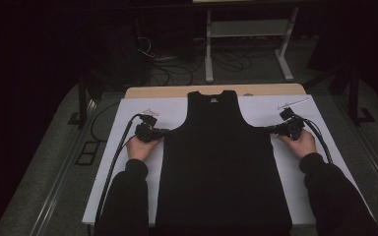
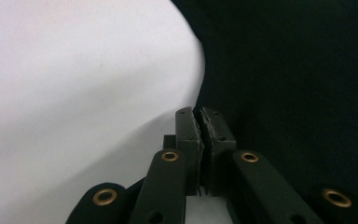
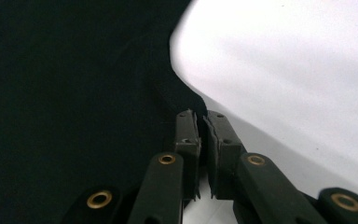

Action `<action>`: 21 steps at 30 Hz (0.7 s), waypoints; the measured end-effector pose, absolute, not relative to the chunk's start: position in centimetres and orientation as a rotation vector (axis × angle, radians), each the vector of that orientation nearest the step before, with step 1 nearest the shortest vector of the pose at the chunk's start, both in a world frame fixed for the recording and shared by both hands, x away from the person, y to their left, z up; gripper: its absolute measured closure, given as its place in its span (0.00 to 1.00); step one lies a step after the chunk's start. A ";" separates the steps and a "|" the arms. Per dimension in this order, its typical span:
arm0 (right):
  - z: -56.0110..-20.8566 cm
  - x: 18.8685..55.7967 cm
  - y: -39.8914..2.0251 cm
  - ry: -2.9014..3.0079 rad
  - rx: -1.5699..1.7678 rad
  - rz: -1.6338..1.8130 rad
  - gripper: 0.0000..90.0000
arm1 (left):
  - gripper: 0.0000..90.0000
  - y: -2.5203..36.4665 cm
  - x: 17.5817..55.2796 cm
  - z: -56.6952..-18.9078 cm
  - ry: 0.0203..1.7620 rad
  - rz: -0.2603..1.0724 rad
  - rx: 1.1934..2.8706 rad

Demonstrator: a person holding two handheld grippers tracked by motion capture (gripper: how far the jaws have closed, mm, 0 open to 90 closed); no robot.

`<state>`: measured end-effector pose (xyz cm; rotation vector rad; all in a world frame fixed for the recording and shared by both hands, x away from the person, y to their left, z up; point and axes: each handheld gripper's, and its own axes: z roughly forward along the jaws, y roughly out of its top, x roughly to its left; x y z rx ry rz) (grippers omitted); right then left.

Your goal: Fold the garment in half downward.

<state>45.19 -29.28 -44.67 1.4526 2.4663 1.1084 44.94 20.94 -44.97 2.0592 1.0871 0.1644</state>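
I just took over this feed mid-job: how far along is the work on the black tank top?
Done: the black tank top lies flat, neck away from the person, on the white board. In hand: the left gripper and right gripper are each shut at a side edge just under an armhole; the gripper views show dark cloth at the closed jaws. Left: no fold is visible yet, so the folding or lifting has not begun.

place: lab | cues: floor cables, white rack
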 end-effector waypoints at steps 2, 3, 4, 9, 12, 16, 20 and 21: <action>-44.7 45.1 -29.3 2.454 1.460 1.124 0.92 | 0.95 20.9 44.8 -44.8 1.078 0.175 2.060; -44.6 45.1 -29.3 2.454 1.463 1.130 0.92 | 0.95 20.9 44.8 -44.6 1.069 0.181 2.054; -44.6 45.0 -29.3 2.452 1.464 1.131 0.92 | 0.95 20.8 44.7 -44.4 1.074 0.175 2.039; -44.4 44.6 -29.7 2.417 1.490 1.188 0.92 | 0.95 20.7 44.7 -43.2 1.060 0.220 1.990; -44.3 44.3 -29.9 2.399 1.504 1.217 0.92 | 0.95 21.4 44.7 -42.9 1.070 0.207 1.954; -44.0 44.0 -30.1 2.385 1.514 1.263 0.92 | 0.94 21.6 44.7 -42.9 1.077 0.193 1.948; -43.8 43.7 -30.0 2.386 1.501 1.285 0.92 | 0.94 21.6 44.6 -42.7 1.070 0.174 1.941; -43.8 43.6 -30.0 2.388 1.499 1.291 0.92 | 0.94 21.6 44.6 -42.7 1.069 0.173 1.940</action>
